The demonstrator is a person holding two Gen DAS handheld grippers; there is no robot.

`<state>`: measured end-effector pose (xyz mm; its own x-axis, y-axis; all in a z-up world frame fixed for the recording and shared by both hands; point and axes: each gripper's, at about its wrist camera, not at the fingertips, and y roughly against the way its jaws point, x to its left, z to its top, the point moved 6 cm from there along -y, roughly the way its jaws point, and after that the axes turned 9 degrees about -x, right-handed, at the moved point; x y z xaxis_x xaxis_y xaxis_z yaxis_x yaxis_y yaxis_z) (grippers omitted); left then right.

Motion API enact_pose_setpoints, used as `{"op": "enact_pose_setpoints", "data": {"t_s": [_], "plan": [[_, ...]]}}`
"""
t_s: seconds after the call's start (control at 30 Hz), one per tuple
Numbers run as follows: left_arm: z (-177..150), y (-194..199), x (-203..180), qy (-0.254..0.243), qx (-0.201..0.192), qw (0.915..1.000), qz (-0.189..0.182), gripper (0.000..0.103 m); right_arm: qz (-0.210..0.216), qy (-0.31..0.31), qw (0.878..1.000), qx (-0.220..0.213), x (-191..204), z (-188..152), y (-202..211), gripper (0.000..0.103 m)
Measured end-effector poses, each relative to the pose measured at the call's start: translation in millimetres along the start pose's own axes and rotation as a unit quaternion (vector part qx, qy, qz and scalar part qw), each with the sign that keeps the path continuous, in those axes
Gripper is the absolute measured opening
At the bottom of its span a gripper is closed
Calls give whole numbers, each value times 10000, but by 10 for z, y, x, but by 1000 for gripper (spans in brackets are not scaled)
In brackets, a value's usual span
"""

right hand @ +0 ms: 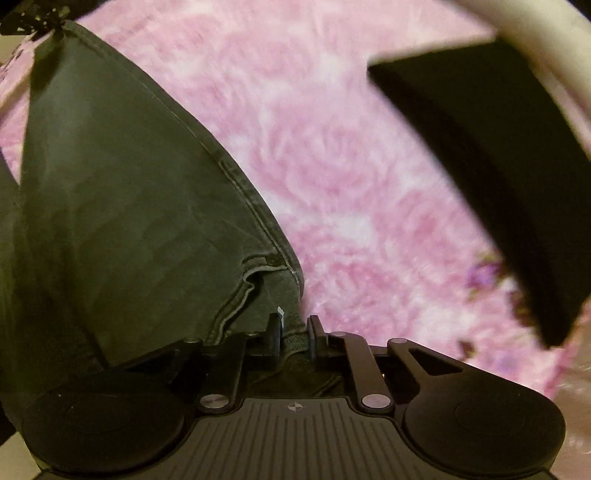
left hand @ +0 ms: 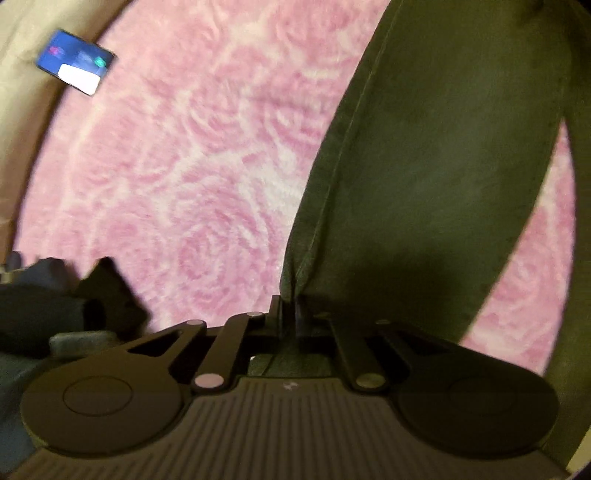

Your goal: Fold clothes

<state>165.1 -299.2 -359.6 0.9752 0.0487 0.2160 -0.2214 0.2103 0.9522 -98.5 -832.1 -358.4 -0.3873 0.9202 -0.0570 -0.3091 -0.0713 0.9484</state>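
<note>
A pair of dark grey jeans point(left hand: 424, 155) hangs lifted above a pink rose-patterned blanket point(left hand: 184, 166). My left gripper point(left hand: 290, 306) is shut on the jeans' edge by a seam. In the right wrist view the jeans point(right hand: 122, 192) hang at the left, with a pocket and rivet near the fingers. My right gripper point(right hand: 295, 328) is shut on the jeans' waistband. The other gripper point(right hand: 33, 18) shows blurred at the top left, at the far end of the cloth.
A blue card point(left hand: 75, 61) lies at the blanket's upper left edge. Dark clothes point(left hand: 55, 310) are heaped at the left. A folded black garment point(right hand: 491, 177) lies on the blanket point(right hand: 351, 166) at the right, near the cream edge point(right hand: 535, 33).
</note>
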Motion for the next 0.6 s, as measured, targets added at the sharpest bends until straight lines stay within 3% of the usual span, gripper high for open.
{"op": "enact_pose_setpoints", "data": {"t_s": [0.17,0.27,0.33,0.43,0.53,0.6], "plan": [[-20,887,-339,-82,-502,9978,431,3,-1089,406,9892,-893,687,-236,956,12],[-217,1423,-793,-74,-854,9947,559,3,-1694,615,9741,-1365,1153,-428,1520,12],[-434,1679,-1239,-106,-922,9945,481,3,-1887,623,9700,-1397,1664,-791,1720,12],[-819,1902,-2043,-203,-791,9964,212,3,-1865,561,9743,-1129,2410,-1425,1694,12],[-1169,1586,-2769,65,-394,9992,0,3,-1686,204,9827,-734,2816,-1879,1223,12],[-1315,1268,-3141,264,-122,9996,-18,3,-1512,79,9874,-461,2969,-2059,919,20]]}}
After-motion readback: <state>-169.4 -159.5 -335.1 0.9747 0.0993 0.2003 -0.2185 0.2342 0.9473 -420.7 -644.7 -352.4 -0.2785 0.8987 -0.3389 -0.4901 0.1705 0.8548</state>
